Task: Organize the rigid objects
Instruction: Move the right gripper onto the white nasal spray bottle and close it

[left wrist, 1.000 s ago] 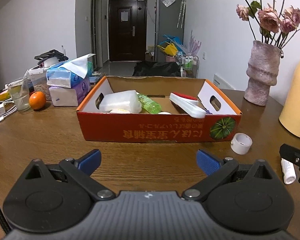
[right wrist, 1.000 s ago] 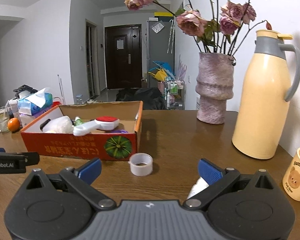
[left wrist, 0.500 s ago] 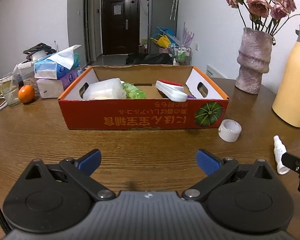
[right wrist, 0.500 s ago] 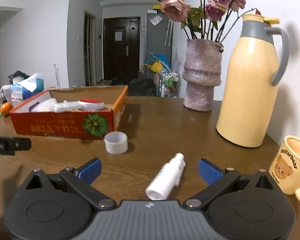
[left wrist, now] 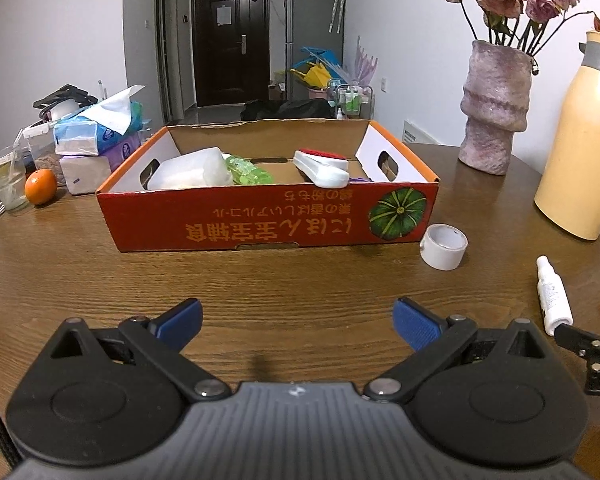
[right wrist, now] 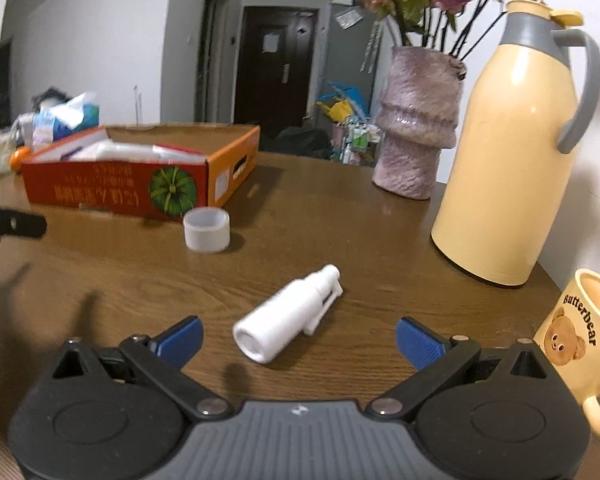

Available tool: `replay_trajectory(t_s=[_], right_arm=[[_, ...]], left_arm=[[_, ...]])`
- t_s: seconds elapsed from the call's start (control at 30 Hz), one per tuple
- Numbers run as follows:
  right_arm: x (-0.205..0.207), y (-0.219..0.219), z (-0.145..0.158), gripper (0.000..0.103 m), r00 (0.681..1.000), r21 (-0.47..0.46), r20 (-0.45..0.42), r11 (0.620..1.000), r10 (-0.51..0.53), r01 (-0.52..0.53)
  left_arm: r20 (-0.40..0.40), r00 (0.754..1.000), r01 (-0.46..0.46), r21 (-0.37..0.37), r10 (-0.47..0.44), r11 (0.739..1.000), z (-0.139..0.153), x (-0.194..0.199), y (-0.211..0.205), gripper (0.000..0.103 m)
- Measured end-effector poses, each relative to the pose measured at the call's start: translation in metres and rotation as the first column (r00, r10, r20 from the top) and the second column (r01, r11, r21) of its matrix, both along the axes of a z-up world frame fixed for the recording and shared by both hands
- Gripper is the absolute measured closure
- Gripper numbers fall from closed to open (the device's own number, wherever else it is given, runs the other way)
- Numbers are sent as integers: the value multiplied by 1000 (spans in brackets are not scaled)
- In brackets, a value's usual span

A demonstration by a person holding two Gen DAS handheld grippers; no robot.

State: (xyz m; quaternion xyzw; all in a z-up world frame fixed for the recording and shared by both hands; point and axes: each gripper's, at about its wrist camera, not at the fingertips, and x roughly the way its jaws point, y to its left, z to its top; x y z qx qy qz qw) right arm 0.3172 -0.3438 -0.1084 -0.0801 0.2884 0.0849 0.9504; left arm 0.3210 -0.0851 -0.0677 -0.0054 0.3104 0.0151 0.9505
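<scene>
A red cardboard box (left wrist: 268, 224) (right wrist: 112, 190) on the wooden table holds a white container (left wrist: 190, 170), a green bottle (left wrist: 246, 170) and a white-and-red brush (left wrist: 320, 166). A white tape roll (left wrist: 443, 246) (right wrist: 206, 229) stands by the box's right corner. A small white spray bottle (right wrist: 288, 316) (left wrist: 553, 295) lies on its side just ahead of my right gripper (right wrist: 299, 338), which is open and empty. My left gripper (left wrist: 298, 322) is open and empty, in front of the box.
A pink vase with flowers (right wrist: 418, 124), a yellow thermos (right wrist: 508, 148) and a bear mug (right wrist: 576, 340) stand on the right. Tissue packs (left wrist: 96, 132), a glass (left wrist: 6, 178) and an orange (left wrist: 40, 186) are at the left.
Both grippers have drawn back from the box. The spray bottle, once hidden under my right gripper, now lies in full view ahead of its open fingers.
</scene>
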Motion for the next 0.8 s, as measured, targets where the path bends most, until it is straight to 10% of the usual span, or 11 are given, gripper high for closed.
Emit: replay_trajectory(t_s=[0.8], right_arm=[[45,-17,-11,1,990,-18,-41,991,132,-133]], left_arm=[[-36,999,14,-10,-14,1000,-7,8,-14,0]])
